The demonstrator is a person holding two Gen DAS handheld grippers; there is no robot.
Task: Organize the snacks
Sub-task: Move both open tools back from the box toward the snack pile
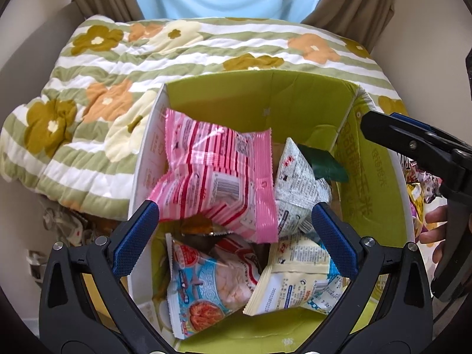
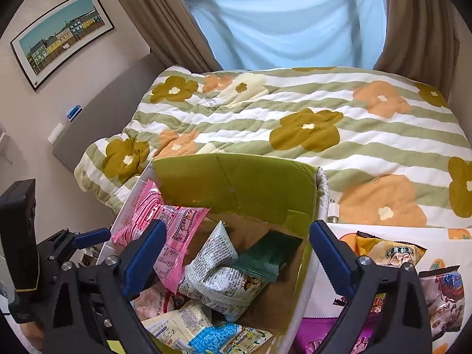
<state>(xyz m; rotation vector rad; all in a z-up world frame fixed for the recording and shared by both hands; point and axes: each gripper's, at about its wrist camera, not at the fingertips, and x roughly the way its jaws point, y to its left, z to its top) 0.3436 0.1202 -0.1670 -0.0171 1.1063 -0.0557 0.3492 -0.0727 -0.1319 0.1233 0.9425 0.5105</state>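
Note:
A green-lined cardboard box (image 1: 265, 88) stands on the bed, holding several snack packets: a pink striped one (image 1: 215, 174), a grey-white one (image 1: 298, 188), a dark green one (image 1: 324, 162), a blue-red one (image 1: 203, 289) and a pale yellow one (image 1: 295, 277). My left gripper (image 1: 234, 221) is open above the box, with the pink packet lying loose between its fingers. My right gripper (image 2: 237, 236) is open and empty over the same box (image 2: 236, 177); it shows at the right edge of the left wrist view (image 1: 413, 144).
A floral striped quilt (image 2: 295, 124) covers the bed behind the box. More snack packets (image 2: 389, 253) lie on a white surface right of the box. Curtains and a light blue sheet (image 2: 289, 23) hang at the back. A framed picture (image 2: 59, 35) is on the left wall.

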